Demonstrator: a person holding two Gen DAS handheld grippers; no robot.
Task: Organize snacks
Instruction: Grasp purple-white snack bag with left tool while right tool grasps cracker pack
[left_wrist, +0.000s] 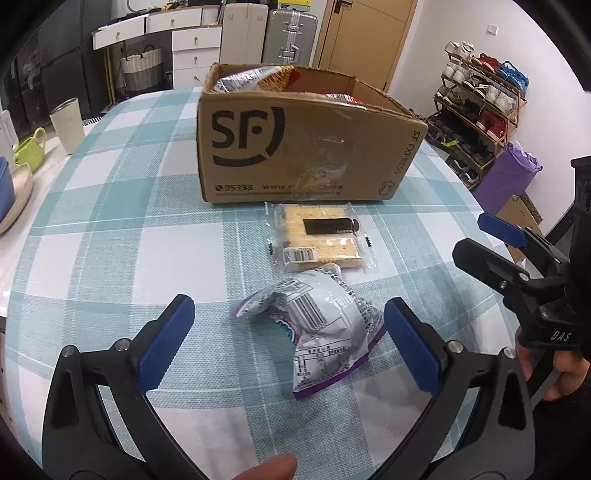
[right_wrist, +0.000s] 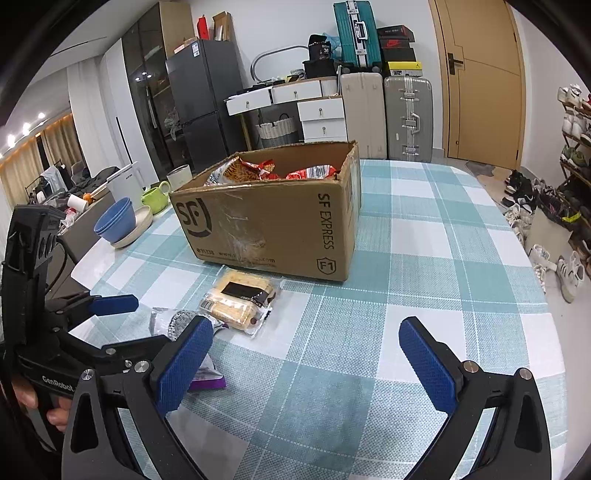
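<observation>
Between open gripper (left_wrist: 288, 343) pads, crumpled silver-purple snack bag (left_wrist: 317, 325)

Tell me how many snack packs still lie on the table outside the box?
2: the silver-purple bag between the left gripper fingers, and the clear cracker pack just before the cardboard box. None looks hidden.

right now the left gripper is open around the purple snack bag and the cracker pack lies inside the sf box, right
Not quite. The cracker pack lies on the tablecloth in front of the SF box, not inside it, as the left wrist view shows. The left gripper is indeed open around the purple snack bag.
</observation>
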